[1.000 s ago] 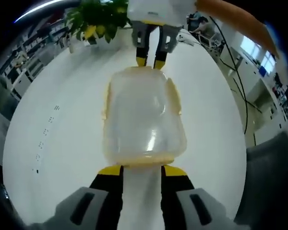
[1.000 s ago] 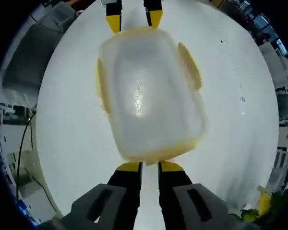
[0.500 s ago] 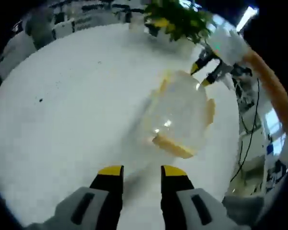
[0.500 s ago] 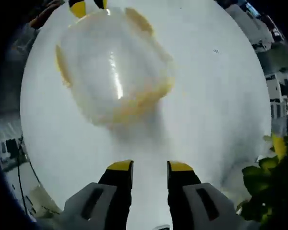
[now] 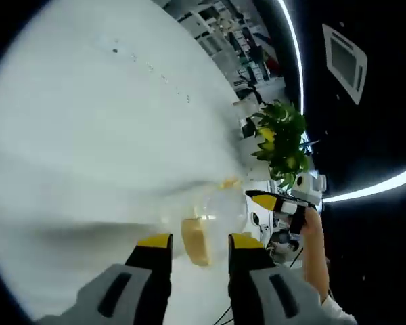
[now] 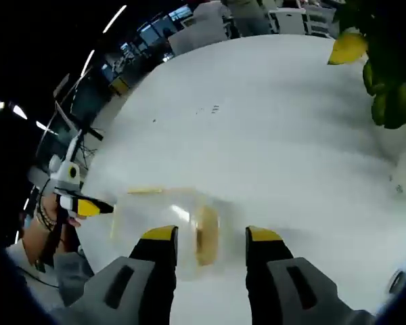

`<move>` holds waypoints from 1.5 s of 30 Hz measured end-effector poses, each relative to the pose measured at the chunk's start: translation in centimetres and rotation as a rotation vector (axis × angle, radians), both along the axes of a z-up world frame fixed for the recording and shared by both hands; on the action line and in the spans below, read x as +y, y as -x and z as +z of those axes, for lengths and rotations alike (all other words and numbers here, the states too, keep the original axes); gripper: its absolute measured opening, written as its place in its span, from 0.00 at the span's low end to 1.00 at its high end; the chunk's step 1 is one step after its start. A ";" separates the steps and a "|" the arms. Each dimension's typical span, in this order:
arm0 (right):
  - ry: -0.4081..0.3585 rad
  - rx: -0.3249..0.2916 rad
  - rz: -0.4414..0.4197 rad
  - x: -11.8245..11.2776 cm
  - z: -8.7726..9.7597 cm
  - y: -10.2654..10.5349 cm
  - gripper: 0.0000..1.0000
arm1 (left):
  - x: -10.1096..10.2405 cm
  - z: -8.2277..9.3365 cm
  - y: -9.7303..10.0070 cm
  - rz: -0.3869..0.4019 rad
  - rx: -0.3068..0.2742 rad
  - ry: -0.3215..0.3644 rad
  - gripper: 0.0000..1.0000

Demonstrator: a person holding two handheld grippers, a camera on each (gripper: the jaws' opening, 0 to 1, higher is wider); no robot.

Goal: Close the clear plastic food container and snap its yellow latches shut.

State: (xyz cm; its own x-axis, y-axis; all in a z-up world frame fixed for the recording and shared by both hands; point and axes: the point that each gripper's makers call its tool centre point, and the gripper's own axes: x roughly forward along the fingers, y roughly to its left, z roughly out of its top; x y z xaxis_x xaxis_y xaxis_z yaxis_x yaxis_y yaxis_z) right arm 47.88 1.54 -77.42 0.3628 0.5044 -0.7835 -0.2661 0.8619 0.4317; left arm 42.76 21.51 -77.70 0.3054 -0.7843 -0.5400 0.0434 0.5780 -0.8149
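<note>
Clear plastic, the lidded food container with yellow latches lies on the white round bench, just ahead of both tools. The left tool and right tool are held spread and empty, seemingly drawn back. A green leafy plant stands beyond, obstructing nothing.

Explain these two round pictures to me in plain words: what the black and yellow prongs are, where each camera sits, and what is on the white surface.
No robot here: a person holds a two-jaw tool in each hand, with a fisheye camera riding on each. The left gripper rises from the bottom of its own view; the right gripper does likewise. Both stand open and hold nothing. On the white table lies the clear plastic food container with yellow latches, between the two tools. A leafy plant stands at the table's edge. The picture is blurred.
</note>
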 end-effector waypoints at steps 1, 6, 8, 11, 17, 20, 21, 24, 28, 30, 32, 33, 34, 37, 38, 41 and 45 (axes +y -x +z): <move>-0.008 0.001 -0.004 0.0 -0.1 -0.4 0.33 | -0.2 0.0 0.2 0.003 0.005 0.001 0.24; -0.023 0.032 0.040 1.0 -0.7 -0.6 0.26 | -1.2 0.3 1.2 0.007 0.091 0.069 0.22; -0.059 0.055 0.057 2.2 -0.7 0.2 0.23 | -1.0 0.1 0.7 -0.015 0.083 0.052 0.21; -0.056 0.073 0.028 2.4 -0.7 0.1 0.23 | -1.2 0.0 0.8 -0.033 0.077 0.038 0.17; -0.094 0.093 -0.006 3.7 -0.7 2.8 0.19 | 0.4 -0.5 1.9 -0.040 0.109 0.008 0.12; -0.130 0.102 -0.010 4.9 -0.5 4.5 0.17 | 1.9 -0.5 1.8 -0.047 0.110 -0.022 0.11; -0.139 0.101 -0.012 5.2 -0.5 4.9 0.16 | 2.3 -0.5 1.9 -0.054 0.104 -0.035 0.11; -0.169 0.099 0.006 6.7 -0.5 6.4 0.16 | 3.4 -0.3 3.1 -0.089 0.096 -0.084 0.12; -0.190 0.094 0.002 8.3 -0.3 7.6 0.14 | 4.4 -0.1 3.9 -0.100 0.082 -0.116 0.13; -0.179 0.082 0.021 9.0 -0.1 8.0 0.13 | 5.0 -0.1 4.2 -0.122 0.069 -0.132 0.13; -0.175 0.084 0.035 9.8 -0.1 8.7 0.13 | 5.2 0.0 5.0 -0.136 0.073 -0.142 0.14; -0.174 0.080 0.039 10.1 -0.1 8.9 0.14 | 5.7 0.0 5.0 -0.138 0.070 -0.157 0.14; -0.177 0.076 0.034 10.5 -0.1 9.1 0.14 | 6.0 -0.1 5.0 -0.142 0.067 -0.165 0.15; -0.177 0.071 0.033 11.2 -0.1 9.5 0.14 | 6.5 -0.3 6.1 -0.182 0.049 -0.222 0.16; -0.172 0.065 0.036 11.4 -0.1 9.7 0.14 | 6.8 -0.4 6.5 -0.196 0.042 -0.241 0.17; -0.160 0.052 0.033 11.5 0.0 9.6 0.14 | 7.5 -0.4 5.9 -0.197 0.039 -0.248 0.17; -0.156 0.066 0.025 11.4 0.0 9.7 0.14 | 7.2 -0.2 5.1 -0.189 0.036 -0.216 0.15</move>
